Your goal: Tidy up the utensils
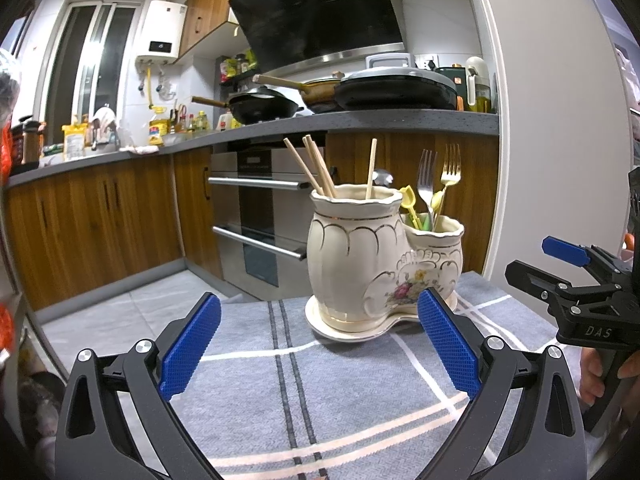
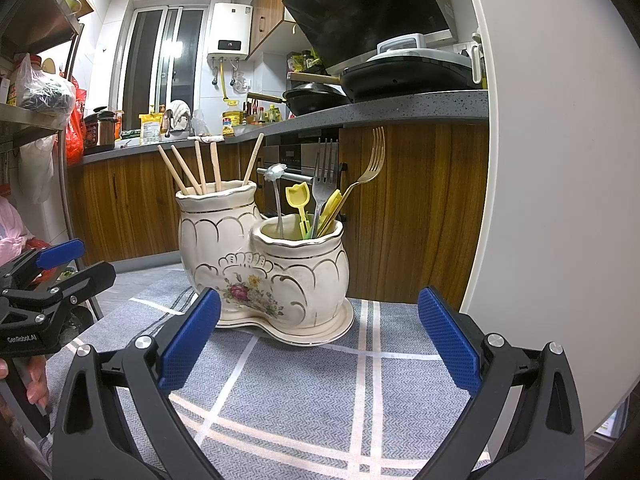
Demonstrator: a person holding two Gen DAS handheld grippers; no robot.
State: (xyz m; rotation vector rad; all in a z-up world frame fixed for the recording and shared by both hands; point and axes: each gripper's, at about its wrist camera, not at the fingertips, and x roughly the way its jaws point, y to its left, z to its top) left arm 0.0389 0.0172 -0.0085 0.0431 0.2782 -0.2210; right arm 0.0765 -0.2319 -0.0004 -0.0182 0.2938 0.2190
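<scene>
Cream double-pot ceramic holder with floral motif (image 2: 264, 268) stood on grey plaid cloth (image 2: 320, 392); wooden chopsticks (image 2: 200, 172) in taller pot, forks (image 2: 326, 168) in shorter; nothing loose seen; I judged sorting near done; left gripper (image 1: 320, 344) and right gripper (image 2: 320, 344) both wide apart, empty.

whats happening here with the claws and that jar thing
A person holds a claw in each hand over a grey checked cloth. Both the left claw and right claw are open and empty. The double ceramic holder has chopsticks in its taller pot, forks in the shorter.
</scene>
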